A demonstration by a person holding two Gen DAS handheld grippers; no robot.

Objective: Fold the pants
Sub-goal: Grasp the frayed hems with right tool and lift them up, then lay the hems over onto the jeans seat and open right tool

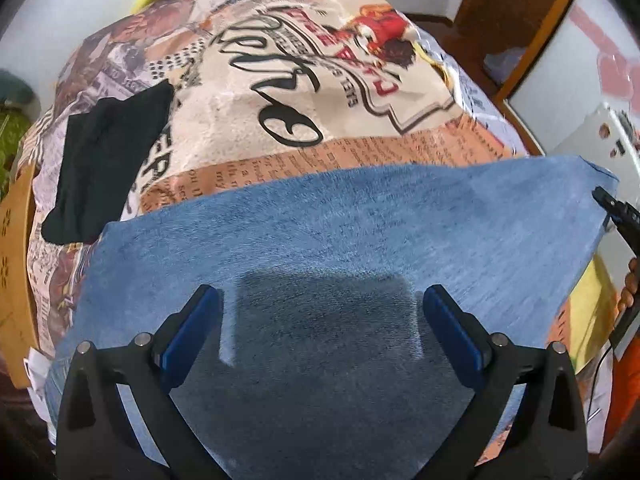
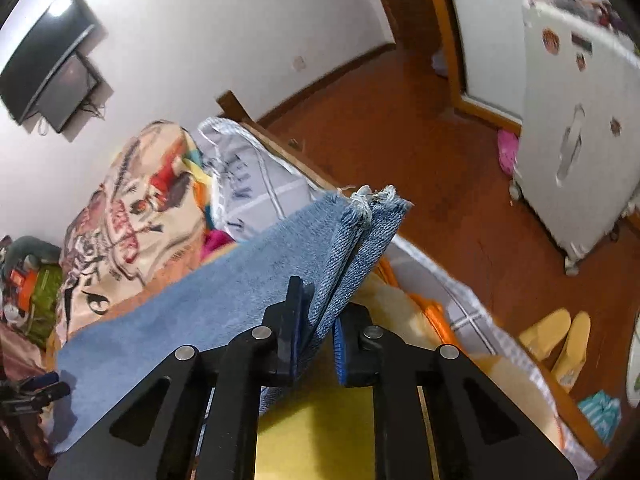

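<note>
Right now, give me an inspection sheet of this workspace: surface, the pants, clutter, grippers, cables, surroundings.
Surface: bed under a newspaper-print blanket, wrinkled.
Job's things: blue denim pants spread across the near side; frayed hem end lifted off the bed.
Clutter: black garment lying on the blanket, apart from the pants; yellow slippers on the floor.
Grippers: left gripper open above the denim, holding nothing; right gripper shut on the hem end of the pants.
Cables: thin black cord hanging at the right edge of the left wrist view.
Surroundings: wall-mounted TV, white fridge, wooden floor.
</note>
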